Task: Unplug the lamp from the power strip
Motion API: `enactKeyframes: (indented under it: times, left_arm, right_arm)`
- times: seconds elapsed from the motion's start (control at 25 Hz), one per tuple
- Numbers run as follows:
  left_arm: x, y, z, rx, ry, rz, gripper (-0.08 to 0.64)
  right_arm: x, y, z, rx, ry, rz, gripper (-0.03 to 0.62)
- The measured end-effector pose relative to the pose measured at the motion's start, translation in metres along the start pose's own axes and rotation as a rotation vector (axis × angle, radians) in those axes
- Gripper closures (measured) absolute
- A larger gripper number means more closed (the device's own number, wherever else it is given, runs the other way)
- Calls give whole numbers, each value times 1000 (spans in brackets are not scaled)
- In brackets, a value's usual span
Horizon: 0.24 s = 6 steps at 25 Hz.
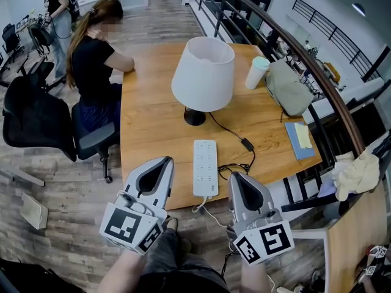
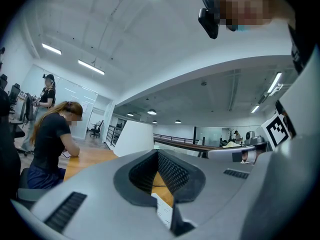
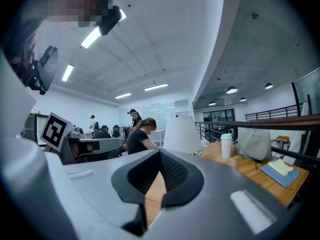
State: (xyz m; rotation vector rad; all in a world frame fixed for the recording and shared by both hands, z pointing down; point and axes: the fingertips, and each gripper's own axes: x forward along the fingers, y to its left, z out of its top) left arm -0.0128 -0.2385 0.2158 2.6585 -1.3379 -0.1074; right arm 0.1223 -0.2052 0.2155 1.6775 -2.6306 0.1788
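Wooden office table (image 1: 153, 121) is filling most of the shot, with a person (image 1: 95, 66) sitting at its far-left side. The left gripper (image 1: 165, 162) and right gripper (image 1: 235, 177) are both hanging just off the near edge. Each one's jaws are pressing together on nothing, going by their own views. The white power strip (image 1: 205, 163) is lying between the two tips, close to the near edge and pointing lengthwise at the table lamp (image 1: 203, 72) standing further back. The lamp's black cord (image 1: 229, 130) is running from the base through a small inline block (image 1: 247, 144) and bunching up just beside the strip's right edge. Honestly I'm not making out a plug in any socket from up here, so this is fitting either a plug that's out and lying in that tangle or a low one seated near the strip's close end. If it is seated, I'm thinking one gripper should be pinning the light strip down while the other is pinching the plug body, not the cord, and pulling straight out.
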Motion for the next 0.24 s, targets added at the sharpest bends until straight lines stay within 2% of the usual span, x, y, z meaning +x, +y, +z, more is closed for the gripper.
enactKeyframes:
  times: [0.24]
  left_arm:
    - [0, -1, 1, 0, -8, -6, 563]
  right_arm:
    - [-1, -1, 0, 2, -5, -7, 584]
